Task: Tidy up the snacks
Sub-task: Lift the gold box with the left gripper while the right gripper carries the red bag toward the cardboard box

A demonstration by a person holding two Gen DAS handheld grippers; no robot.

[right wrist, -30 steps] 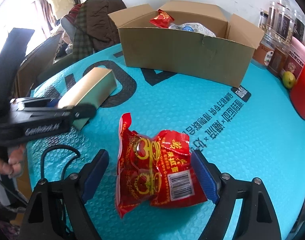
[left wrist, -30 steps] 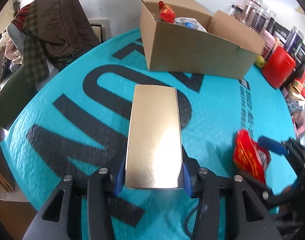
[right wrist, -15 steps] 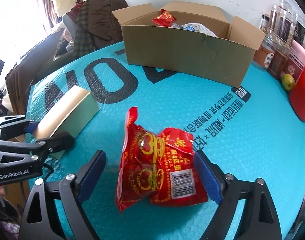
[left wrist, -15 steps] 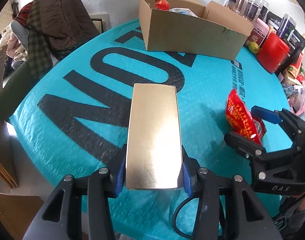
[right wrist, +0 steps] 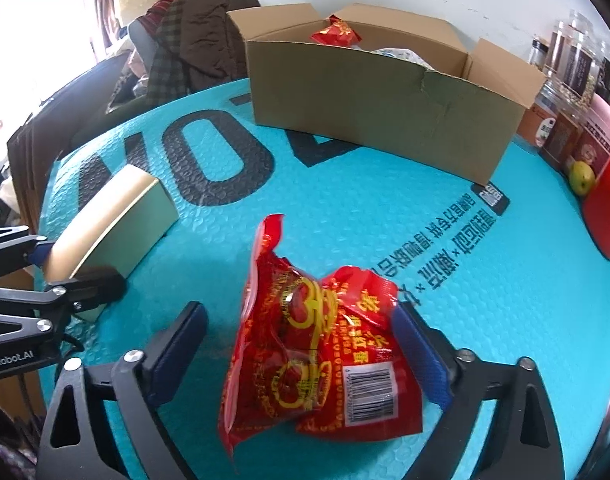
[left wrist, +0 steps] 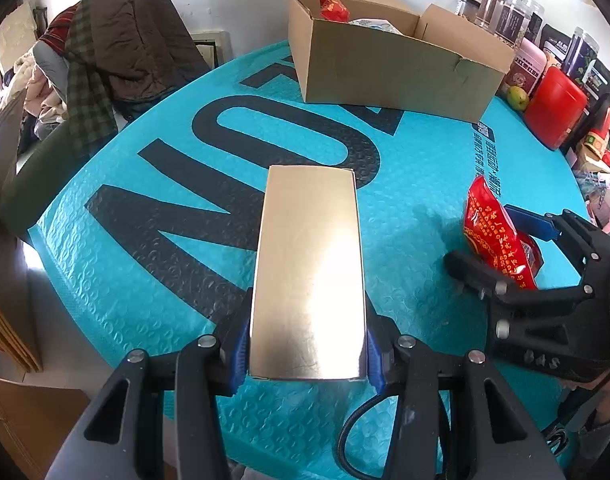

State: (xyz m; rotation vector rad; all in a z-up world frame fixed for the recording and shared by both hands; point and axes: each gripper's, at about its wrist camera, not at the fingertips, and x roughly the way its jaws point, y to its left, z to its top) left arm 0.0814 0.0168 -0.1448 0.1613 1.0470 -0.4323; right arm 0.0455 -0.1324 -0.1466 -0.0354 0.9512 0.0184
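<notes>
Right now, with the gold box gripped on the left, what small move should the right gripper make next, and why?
Probably finish closing the right gripper on the crinkly red snack packet. Its jaws are closing with the packet between them, but a gap shows at the left pad. The left gripper already clamps the shiny gold rectangular box, and the open brown cardboard box waits beyond.

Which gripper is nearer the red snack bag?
Right. The right gripper straddles the red bag, jaws closing; the left gripper sits apart, clamped on the gold box.
</notes>
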